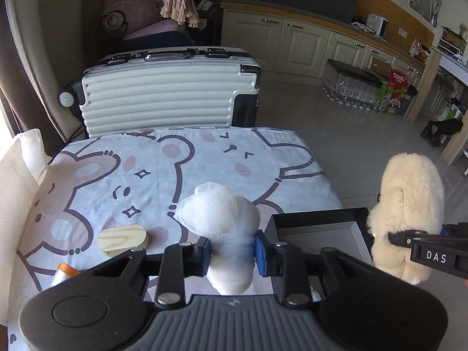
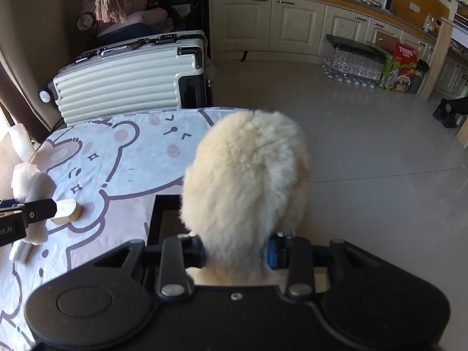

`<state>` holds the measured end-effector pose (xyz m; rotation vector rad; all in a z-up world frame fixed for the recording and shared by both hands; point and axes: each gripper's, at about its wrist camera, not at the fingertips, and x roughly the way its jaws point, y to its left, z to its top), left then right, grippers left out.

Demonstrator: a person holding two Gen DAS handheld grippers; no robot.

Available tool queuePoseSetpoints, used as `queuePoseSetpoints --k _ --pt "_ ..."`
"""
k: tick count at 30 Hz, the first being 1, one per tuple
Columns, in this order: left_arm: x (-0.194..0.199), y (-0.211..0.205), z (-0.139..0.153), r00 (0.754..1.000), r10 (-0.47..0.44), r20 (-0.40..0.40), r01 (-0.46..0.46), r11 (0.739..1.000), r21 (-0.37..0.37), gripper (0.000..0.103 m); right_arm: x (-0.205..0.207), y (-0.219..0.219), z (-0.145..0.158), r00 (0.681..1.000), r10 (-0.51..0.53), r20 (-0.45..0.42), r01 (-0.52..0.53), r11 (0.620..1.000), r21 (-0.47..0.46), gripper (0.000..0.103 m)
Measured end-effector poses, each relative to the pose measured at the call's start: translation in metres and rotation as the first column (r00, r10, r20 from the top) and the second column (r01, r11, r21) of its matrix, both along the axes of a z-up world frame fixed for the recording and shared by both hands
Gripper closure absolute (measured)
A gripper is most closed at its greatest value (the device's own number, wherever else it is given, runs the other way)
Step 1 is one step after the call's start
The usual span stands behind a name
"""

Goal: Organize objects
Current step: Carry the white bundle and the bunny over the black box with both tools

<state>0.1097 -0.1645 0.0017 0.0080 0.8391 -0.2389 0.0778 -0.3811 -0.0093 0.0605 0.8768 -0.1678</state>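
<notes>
I see ribbed hard-shell suitcase (image 1: 169, 93) behind table with bear-print cloth (image 1: 117, 181). Black box (image 1: 316, 225) at table's edge. My right gripper (image 2: 235, 253) clamps fluffy cream plush (image 2: 245, 181) over box; left gripper (image 1: 232, 253) clamps gauzy white bundle (image 1: 222, 219). Rounded wooden block (image 1: 122, 238) on cloth.

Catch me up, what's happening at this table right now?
A person is tidying up with two tools. The left hand-held gripper is shut on a white mesh-wrapped bundle, the right hand-held gripper on a cream fluffy toy. Both hang near an open black box at the table edge. A wooden block lies on the bear-print cloth.
</notes>
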Motion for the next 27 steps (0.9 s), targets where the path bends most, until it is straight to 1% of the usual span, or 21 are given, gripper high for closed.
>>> queuePoseSetpoints --k 6,13,19,23,27 --pt "0.013 -0.018 -0.019 0.999 -0.044 -0.031 0.044 0.999 -0.018 0.072 0.012 -0.009 -0.026 0.998 0.013 -0.060 -0.015 1.000 -0.020 0.066" --pt "0.029 -0.041 -0.029 0.994 -0.103 -0.040 0.100 0.993 -0.070 0.072 0.029 -0.011 -0.057 0.987 0.060 -0.150 -0.069 0.996 -0.054 0.066" --pt "0.045 -0.057 -0.045 0.989 -0.131 -0.072 0.124 0.987 -0.101 0.072 0.038 -0.015 -0.083 0.969 0.103 -0.224 -0.117 0.992 -0.052 0.065" --pt "0.054 -0.065 -0.055 0.985 -0.148 -0.091 0.138 0.985 -0.108 0.072 0.041 -0.023 -0.103 0.955 0.095 -0.279 -0.110 0.993 -0.041 0.065" --pt "0.061 -0.072 -0.064 0.980 -0.164 -0.109 0.150 0.981 -0.121 0.072 0.044 -0.029 -0.115 0.947 0.097 -0.307 -0.109 0.994 -0.021 0.065"
